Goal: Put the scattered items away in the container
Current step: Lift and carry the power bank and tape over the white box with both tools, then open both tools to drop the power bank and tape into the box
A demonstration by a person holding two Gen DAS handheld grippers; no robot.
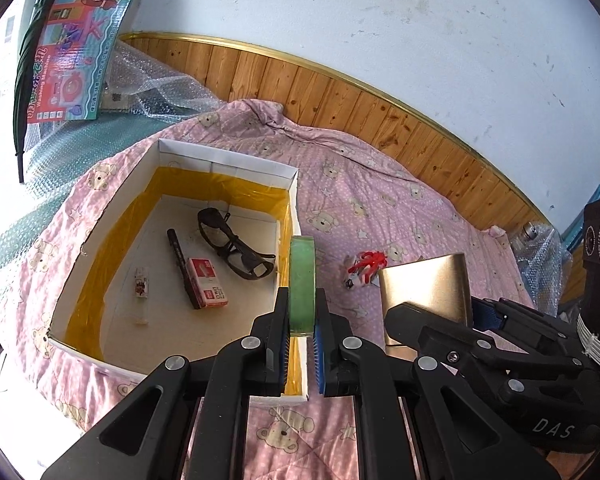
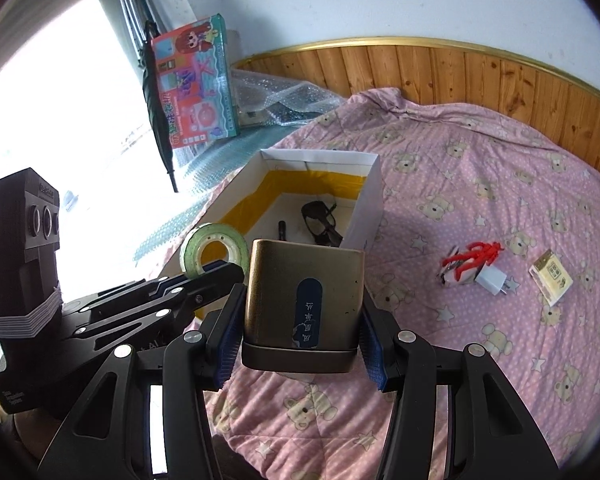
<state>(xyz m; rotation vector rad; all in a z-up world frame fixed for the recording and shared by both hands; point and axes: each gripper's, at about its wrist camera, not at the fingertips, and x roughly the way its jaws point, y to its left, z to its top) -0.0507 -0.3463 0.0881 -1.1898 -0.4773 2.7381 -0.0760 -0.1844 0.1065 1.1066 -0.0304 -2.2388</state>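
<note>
Hovering over the box's (image 1: 228,168) near rim, the left gripper (image 1: 300,344) is clamping green tape (image 1: 302,280) for dropping; at three o'clock, the right gripper (image 2: 300,340) is squeezing a gold case (image 2: 304,292).

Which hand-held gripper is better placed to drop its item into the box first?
Left. The left hand-held gripper holds the green tape roll at the white box rim; the right holds the gold case short of it.

Hidden behind the gold tin (image 2: 304,300): near corner of the white box (image 2: 364,208). Too small to read: tin's label.
</note>
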